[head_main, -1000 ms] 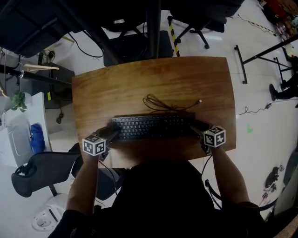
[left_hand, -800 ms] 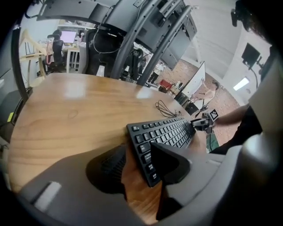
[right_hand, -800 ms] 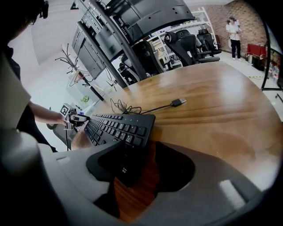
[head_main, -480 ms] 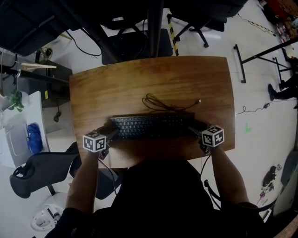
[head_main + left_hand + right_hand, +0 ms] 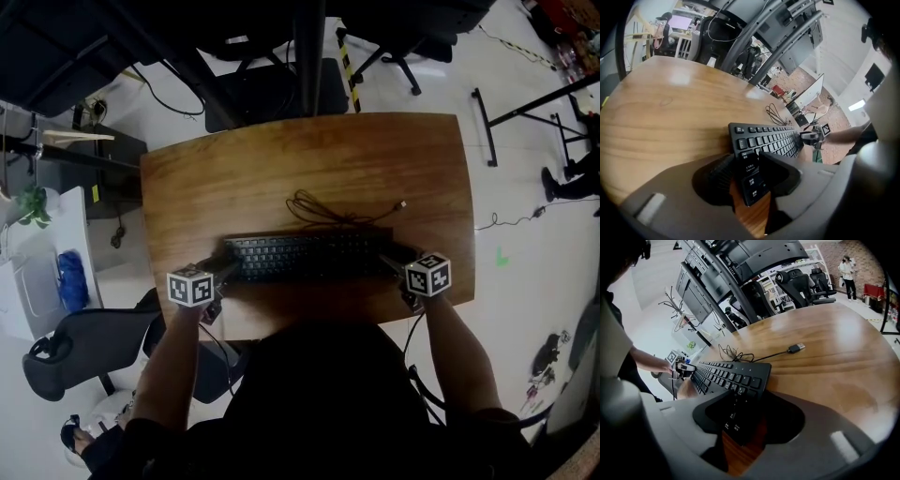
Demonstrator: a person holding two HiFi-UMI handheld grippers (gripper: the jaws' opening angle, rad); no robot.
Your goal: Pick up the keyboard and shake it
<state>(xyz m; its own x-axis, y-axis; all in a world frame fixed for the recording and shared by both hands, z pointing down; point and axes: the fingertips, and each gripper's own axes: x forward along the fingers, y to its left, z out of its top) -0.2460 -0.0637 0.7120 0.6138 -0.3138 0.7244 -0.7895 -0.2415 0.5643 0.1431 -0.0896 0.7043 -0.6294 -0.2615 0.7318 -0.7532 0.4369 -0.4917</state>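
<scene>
The left gripper (image 5: 750, 161) has its two jaws on the left end of the keyboard (image 5: 305, 255). They have just been closing, and the left gripper view shows both pads against the end keys and the edge, so it has a hold on this end. The right gripper (image 5: 740, 414) has the right end of the keyboard between its jaws. They have also just been closing, but they stand wide, and a dark gap shows beside the keyboard on one side, so the pads do not seem to press on it.

Both grippers point forward and downward at a slant, one at each short side of the keyboard, with their marker cubes facing up. Behind them the left forearm (image 5: 173, 361) and the right forearm (image 5: 457, 352) reach out from the person's body, a little spread.

The keyboard lies flat on the wooden table (image 5: 281, 159), near the edge closest to the person. Its cable (image 5: 328, 208) lies in a loose coil just behind it, and the plug (image 5: 796, 348) rests on the wood further to the right.
</scene>
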